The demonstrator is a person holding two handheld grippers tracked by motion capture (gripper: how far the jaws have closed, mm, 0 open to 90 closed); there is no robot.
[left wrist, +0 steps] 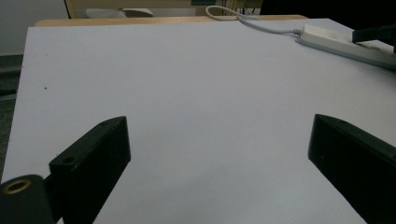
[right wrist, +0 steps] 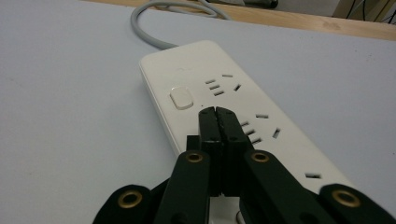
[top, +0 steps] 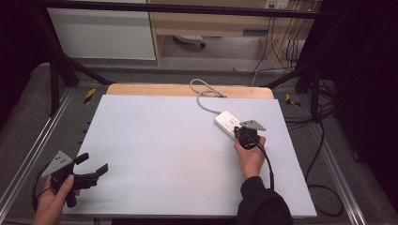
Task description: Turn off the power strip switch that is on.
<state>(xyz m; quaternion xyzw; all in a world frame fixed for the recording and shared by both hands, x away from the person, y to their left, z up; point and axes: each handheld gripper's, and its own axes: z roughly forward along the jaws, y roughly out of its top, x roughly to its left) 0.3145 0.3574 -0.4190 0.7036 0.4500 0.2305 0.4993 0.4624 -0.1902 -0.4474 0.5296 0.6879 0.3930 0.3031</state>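
Note:
A white power strip [top: 226,123] lies on the pale grey board at the right, its grey cable [top: 202,96] curling off toward the back edge. In the right gripper view the strip [right wrist: 219,93] shows a square white switch button [right wrist: 181,98] and several socket holes. My right gripper [right wrist: 215,110] is shut with nothing between its jaws, its tips just above the strip's top, close behind the switch button. In the high view my right gripper [top: 243,133] hangs over the strip's near end. My left gripper [top: 94,164] is open at the board's front left corner, jaws wide apart over bare board [left wrist: 219,140].
The board [top: 164,150] rests on a wooden table top [top: 150,90] within a black metal frame. Grey carpeted floor and loose black cables [top: 324,140] lie to the right. The strip [left wrist: 341,42] shows far off at the upper right in the left gripper view.

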